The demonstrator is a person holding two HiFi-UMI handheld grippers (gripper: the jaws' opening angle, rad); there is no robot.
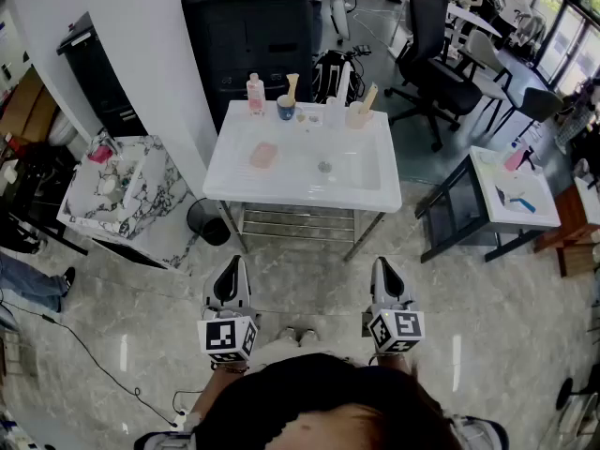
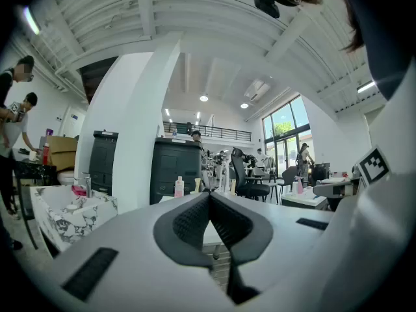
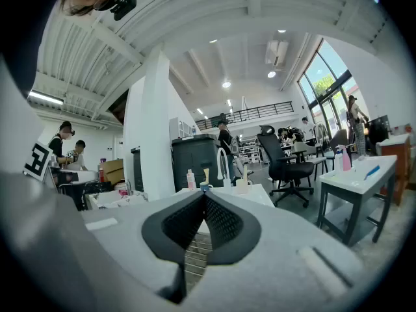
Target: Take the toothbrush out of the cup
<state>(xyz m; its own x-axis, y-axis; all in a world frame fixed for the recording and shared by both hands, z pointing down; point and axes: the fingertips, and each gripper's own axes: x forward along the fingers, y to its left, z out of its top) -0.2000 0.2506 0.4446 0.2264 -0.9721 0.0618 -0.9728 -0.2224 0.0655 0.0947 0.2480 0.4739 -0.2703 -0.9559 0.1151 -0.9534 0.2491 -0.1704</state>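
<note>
A beige toothbrush [image 1: 292, 84] stands in a blue cup [image 1: 286, 110] on the back ledge of a white sink [image 1: 375, 195]. A second brush leans in a beige cup [image 1: 357, 114] further right on that ledge. Both grippers are held low in front of the person, well short of the sink. My left gripper [image 1: 232, 268] is shut and empty, and so is my right gripper [image 1: 383, 270]. The right gripper view shows its shut jaws [image 3: 204, 197] with the blue cup [image 3: 205, 188] and toothbrush [image 3: 207, 175] far beyond. The left gripper [image 2: 209, 196] points at the same sink.
A pink bottle [image 1: 254, 93] stands left of the blue cup, and a pink item [image 1: 263, 155] lies in the basin. A marbled sink [image 1: 141, 195] and a black bin [image 1: 206, 221] are at the left, a black cabinet [image 1: 248, 26] behind, an office chair [image 1: 441, 64] and another white stand [image 1: 511, 195] at the right.
</note>
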